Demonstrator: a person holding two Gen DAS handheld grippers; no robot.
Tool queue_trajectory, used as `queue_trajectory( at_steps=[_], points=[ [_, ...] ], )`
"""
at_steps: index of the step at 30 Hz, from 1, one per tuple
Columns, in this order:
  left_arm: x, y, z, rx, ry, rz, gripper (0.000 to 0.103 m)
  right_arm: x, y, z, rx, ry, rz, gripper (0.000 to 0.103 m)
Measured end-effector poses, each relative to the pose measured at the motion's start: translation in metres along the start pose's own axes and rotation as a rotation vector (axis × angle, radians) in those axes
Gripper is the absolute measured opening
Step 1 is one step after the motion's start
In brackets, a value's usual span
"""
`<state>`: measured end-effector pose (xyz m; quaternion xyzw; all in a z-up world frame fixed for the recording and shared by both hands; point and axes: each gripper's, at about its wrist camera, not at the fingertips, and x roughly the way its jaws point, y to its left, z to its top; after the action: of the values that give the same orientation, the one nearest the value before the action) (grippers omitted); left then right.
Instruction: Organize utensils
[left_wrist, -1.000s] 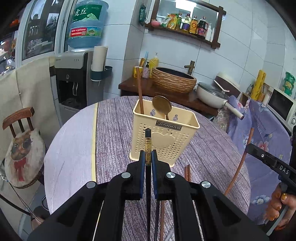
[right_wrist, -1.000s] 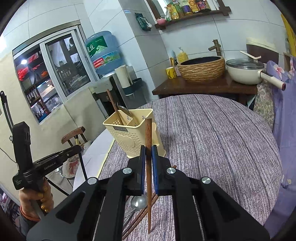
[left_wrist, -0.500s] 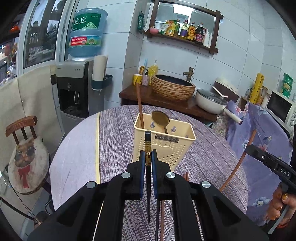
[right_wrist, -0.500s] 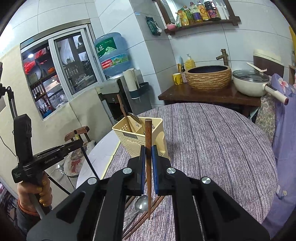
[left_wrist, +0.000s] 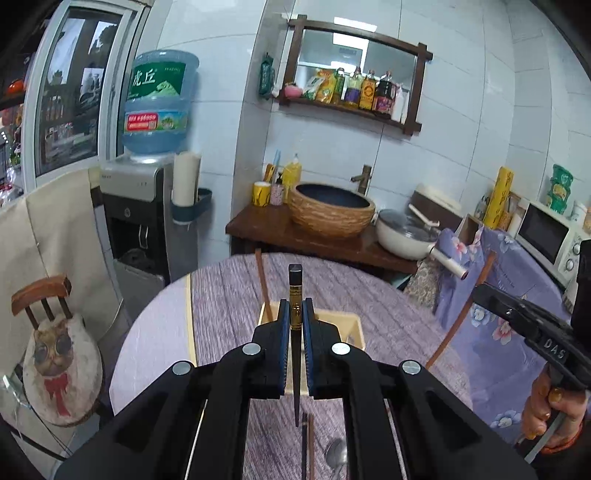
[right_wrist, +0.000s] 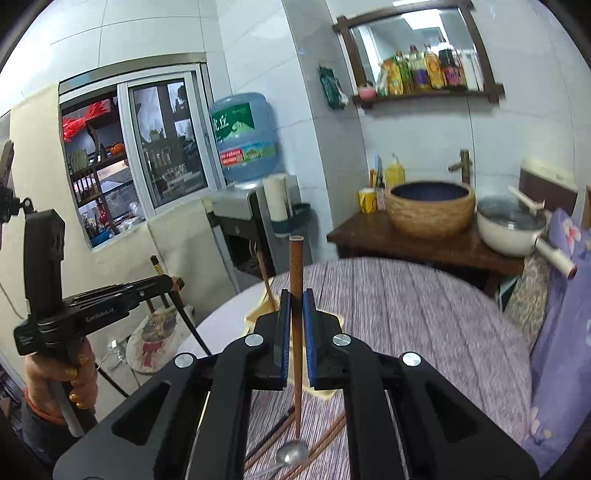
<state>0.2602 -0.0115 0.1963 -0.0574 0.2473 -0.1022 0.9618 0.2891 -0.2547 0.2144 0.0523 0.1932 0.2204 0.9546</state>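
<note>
The left gripper pinches a black chopstick between its fingers, upright, its thin tip hanging free above the surface. The right gripper pinches a brown chopstick in the same way, and its tip hangs just over a spoon that lies on the surface with some loose chopsticks.

Just behind both grippers stands the holder, mostly hidden by the fingers. One brown stick already stands in it, leaning to the left.

The risks, as I judge them: each chopstick is held at only one narrow place, so it can turn or slip between the fingers when its tip touches the holder's rim. The fingers hide the opening, so the aim is difficult, and a tip can land on the rim or outside it. Two grippers going to one small holder can also collide, or push the light holder over.
</note>
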Motion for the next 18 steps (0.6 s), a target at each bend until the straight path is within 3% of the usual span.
queue_trajectory(
  at_steps=[9,13,18],
  points=[
    [0.002,-0.001,0.074,-0.05,-0.079,0.024,0.008,0.017,0.016,0.072,0.0,-0.137,-0.056,0.008],
    [0.025,0.0,0.074,-0.065,-0.085,0.048,0.008,0.04,0.015,0.072,0.0,-0.155,-0.096,0.008],
    [0.065,0.003,0.043,-0.068,-0.048,0.081,0.008,0.083,0.001,0.043,0.031,-0.091,-0.127,0.008]
  ],
)
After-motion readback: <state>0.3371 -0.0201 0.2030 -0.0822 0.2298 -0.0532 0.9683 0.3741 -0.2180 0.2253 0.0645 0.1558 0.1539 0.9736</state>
